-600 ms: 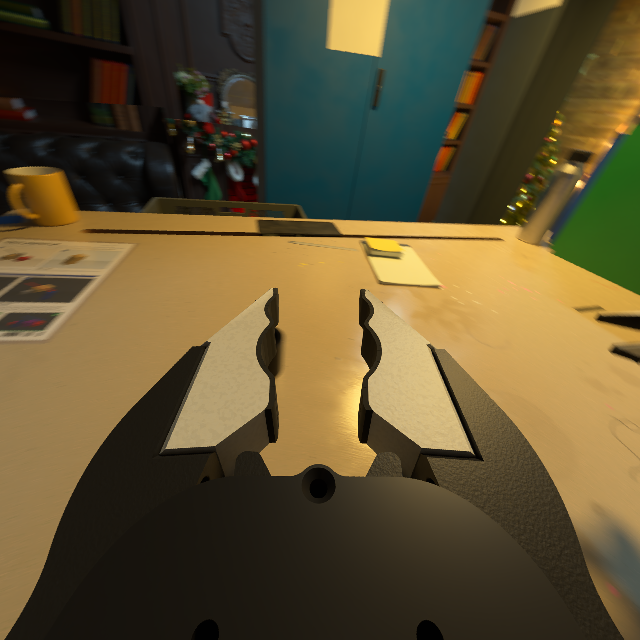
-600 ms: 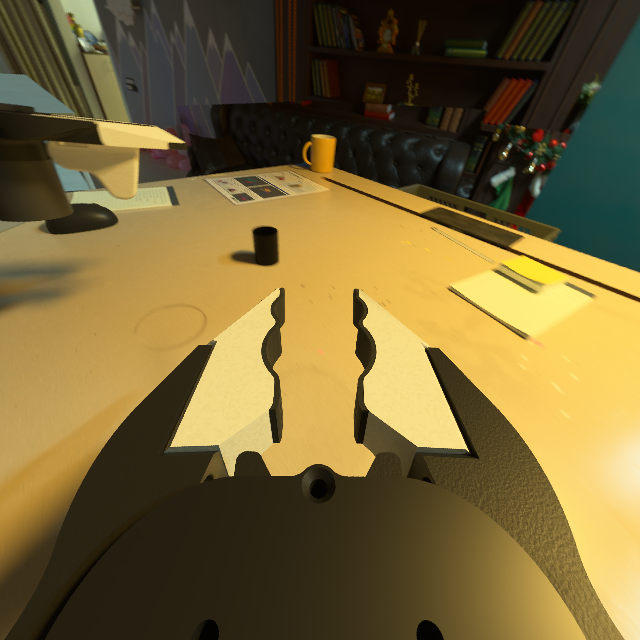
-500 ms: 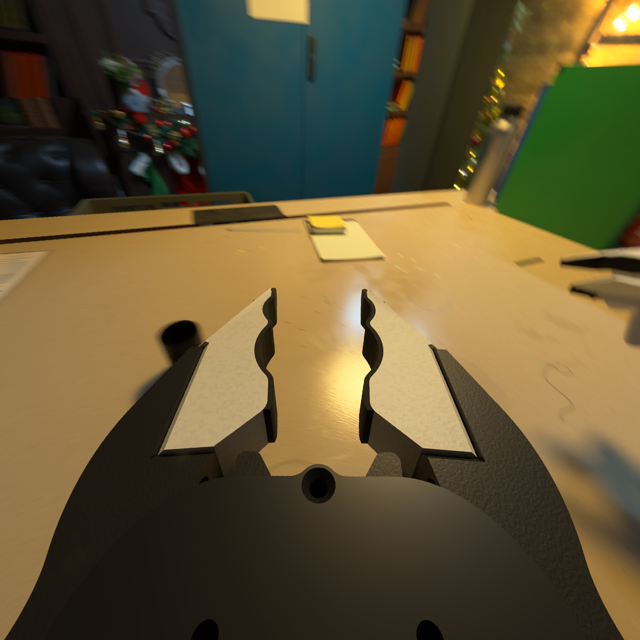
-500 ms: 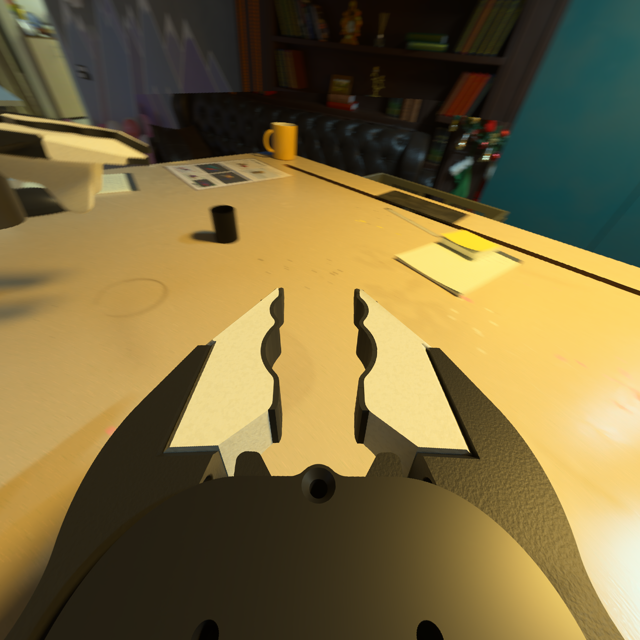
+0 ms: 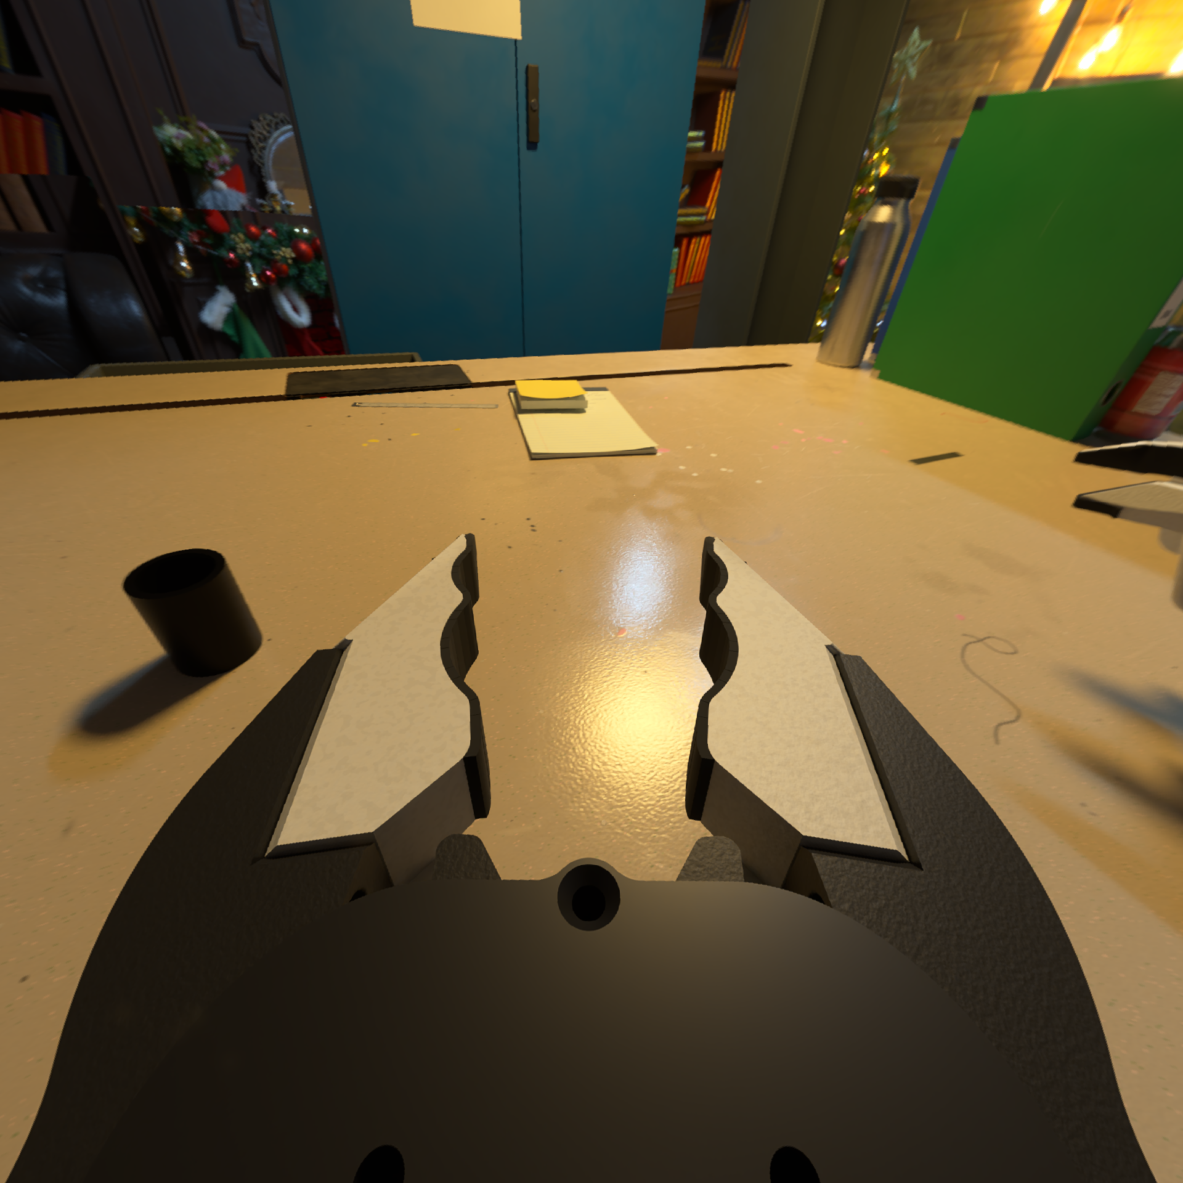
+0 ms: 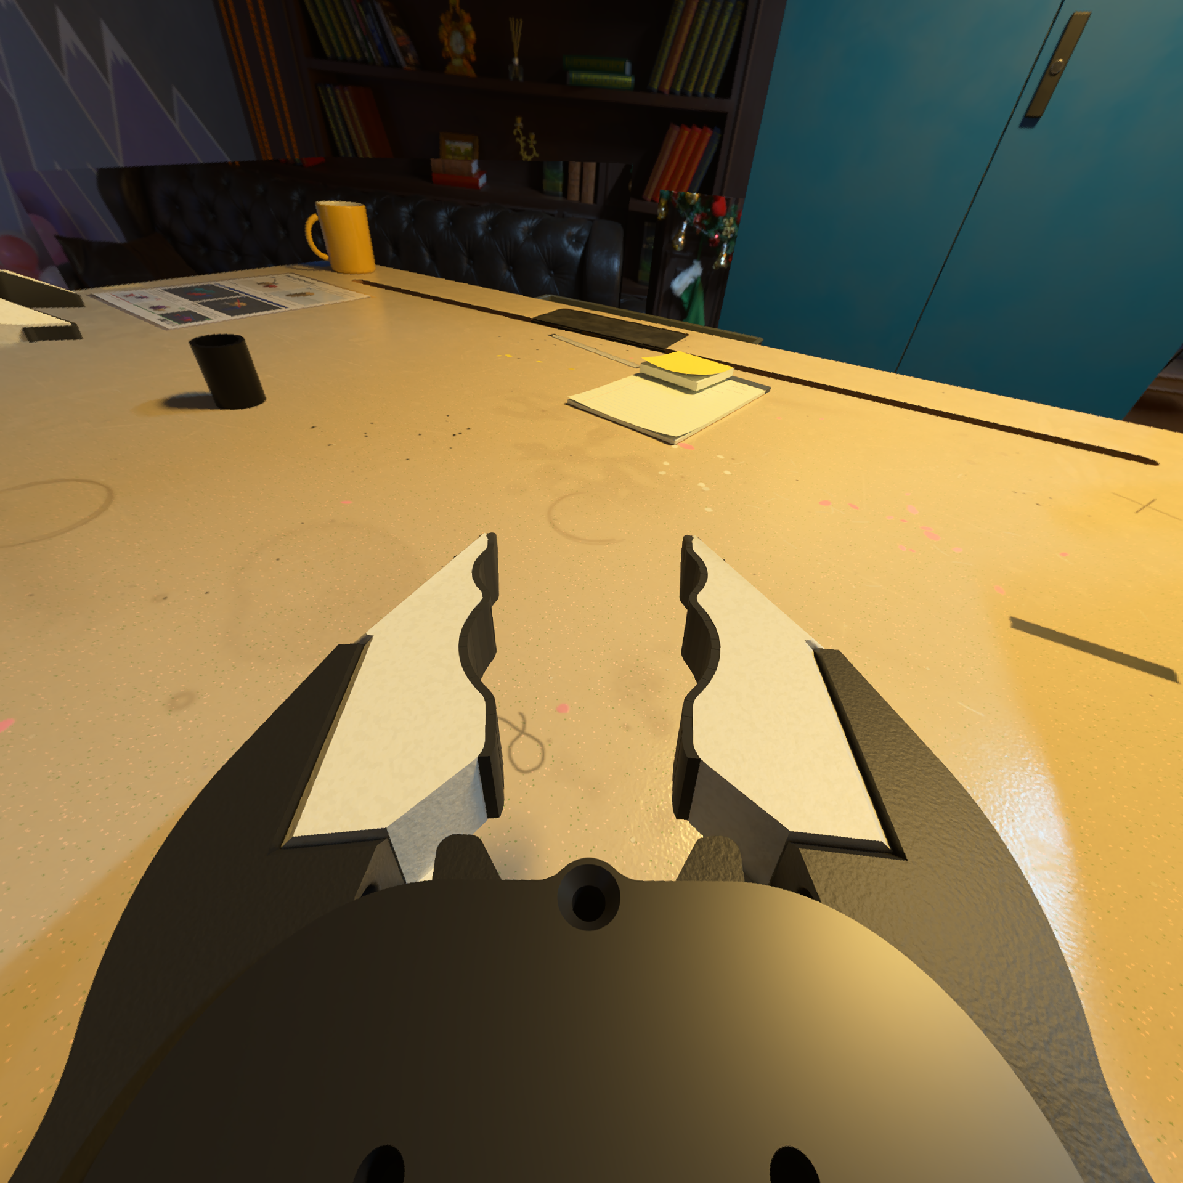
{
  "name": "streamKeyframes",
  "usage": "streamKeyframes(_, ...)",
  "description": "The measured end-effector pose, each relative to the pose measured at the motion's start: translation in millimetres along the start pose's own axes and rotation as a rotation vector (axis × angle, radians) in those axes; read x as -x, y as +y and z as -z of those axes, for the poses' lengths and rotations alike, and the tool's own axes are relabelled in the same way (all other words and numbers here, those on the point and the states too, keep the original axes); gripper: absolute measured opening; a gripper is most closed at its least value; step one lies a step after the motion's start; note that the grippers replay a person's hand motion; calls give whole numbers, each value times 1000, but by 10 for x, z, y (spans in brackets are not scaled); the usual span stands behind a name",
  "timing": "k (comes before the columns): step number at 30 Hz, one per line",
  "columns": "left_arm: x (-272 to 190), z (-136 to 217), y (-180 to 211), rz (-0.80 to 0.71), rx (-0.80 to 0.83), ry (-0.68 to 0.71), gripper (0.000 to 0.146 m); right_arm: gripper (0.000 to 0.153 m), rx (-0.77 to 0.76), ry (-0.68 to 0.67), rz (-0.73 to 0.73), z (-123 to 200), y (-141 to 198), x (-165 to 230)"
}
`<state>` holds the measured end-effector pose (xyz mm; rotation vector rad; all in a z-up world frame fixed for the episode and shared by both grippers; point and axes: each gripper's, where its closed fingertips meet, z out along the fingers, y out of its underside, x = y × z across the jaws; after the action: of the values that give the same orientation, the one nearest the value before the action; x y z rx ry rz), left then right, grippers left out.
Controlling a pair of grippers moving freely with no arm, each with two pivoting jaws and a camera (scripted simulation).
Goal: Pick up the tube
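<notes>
The tube (image 5: pixel 192 611) stands alone on the table (image 5: pixel 640 704), bare wood on every side of it. The notepad (image 5: pixel 586 429) lies well beyond, the mug (image 6: pixel 342 237) and printed sheet (image 6: pixel 230 299) farther off, none blocking a path to it.

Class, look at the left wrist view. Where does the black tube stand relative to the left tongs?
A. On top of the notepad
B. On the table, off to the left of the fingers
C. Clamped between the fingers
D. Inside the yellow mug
B: the black tube stands on the table, left of the open left tongs and apart from them.
</notes>
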<state>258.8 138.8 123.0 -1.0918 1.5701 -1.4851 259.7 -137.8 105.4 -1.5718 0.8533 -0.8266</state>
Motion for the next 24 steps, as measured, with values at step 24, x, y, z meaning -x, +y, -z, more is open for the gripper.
streamKeyframes(24,1341,14,164,-280,756,65,66,56,38,-133,39,-235,39,198)
